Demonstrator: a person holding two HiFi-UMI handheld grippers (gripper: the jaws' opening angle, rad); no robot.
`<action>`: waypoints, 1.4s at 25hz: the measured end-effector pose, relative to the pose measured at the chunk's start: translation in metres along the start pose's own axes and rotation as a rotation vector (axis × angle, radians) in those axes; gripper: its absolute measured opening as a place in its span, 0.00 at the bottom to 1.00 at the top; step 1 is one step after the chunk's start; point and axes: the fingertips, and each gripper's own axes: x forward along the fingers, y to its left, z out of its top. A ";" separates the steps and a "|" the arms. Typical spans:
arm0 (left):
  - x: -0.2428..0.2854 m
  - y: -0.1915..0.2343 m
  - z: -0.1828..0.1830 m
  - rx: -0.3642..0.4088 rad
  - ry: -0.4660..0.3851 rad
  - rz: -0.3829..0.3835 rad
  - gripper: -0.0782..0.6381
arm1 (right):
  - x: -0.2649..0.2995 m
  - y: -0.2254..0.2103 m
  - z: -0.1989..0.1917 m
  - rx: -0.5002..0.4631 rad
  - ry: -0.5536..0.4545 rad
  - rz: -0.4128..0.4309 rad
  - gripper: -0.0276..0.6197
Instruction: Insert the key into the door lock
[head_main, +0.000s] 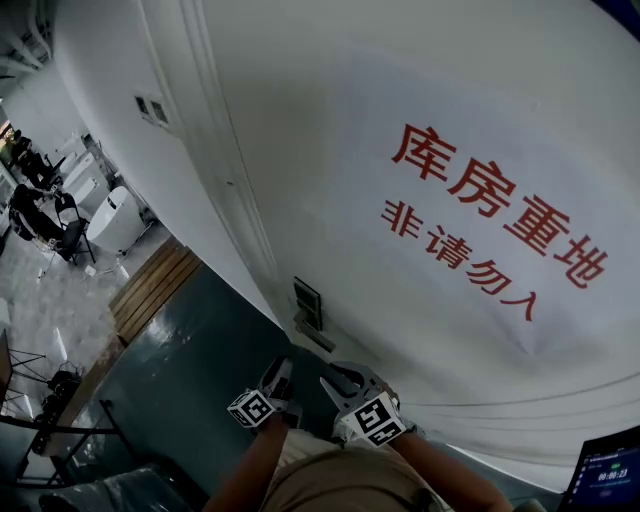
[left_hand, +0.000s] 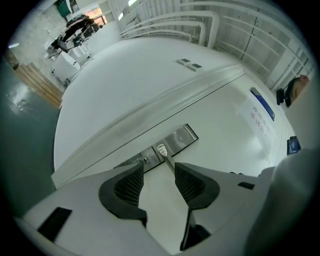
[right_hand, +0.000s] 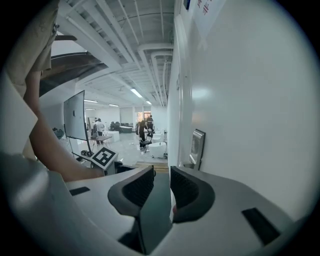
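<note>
A white door (head_main: 420, 120) with red print carries a steel lock plate (head_main: 307, 302) and a lever handle (head_main: 318, 338). My left gripper (head_main: 280, 372) hangs just short of the plate, a little to its left. Seen from the left gripper view, that gripper (left_hand: 159, 175) is open and empty, and the plate (left_hand: 176, 140), its handle (left_hand: 164, 154) and a small round keyhole (left_hand: 145, 160) show through the gap. I cannot make out a key. My right gripper (head_main: 343, 382) is beside the left one; its jaws (right_hand: 162, 186) stand a narrow gap apart with nothing seen between. The plate (right_hand: 197, 147) lies ahead on its right.
The door frame (head_main: 225, 170) runs left of the lock. A dark green floor (head_main: 190, 360) lies below, with wooden boards (head_main: 150, 288) and a metal stand (head_main: 45, 395) to the left. A laptop screen (head_main: 605, 470) glows at the bottom right. People and chairs (head_main: 35, 215) are far off.
</note>
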 end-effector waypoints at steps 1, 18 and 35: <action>-0.005 -0.002 0.002 0.022 0.003 0.005 0.37 | 0.002 0.003 0.001 -0.002 -0.001 0.005 0.22; -0.134 -0.011 0.110 0.356 -0.059 0.171 0.37 | 0.082 0.068 0.052 -0.017 -0.043 0.098 0.22; -0.260 0.034 0.204 0.399 -0.218 0.280 0.37 | 0.176 0.177 0.106 -0.094 -0.088 0.254 0.22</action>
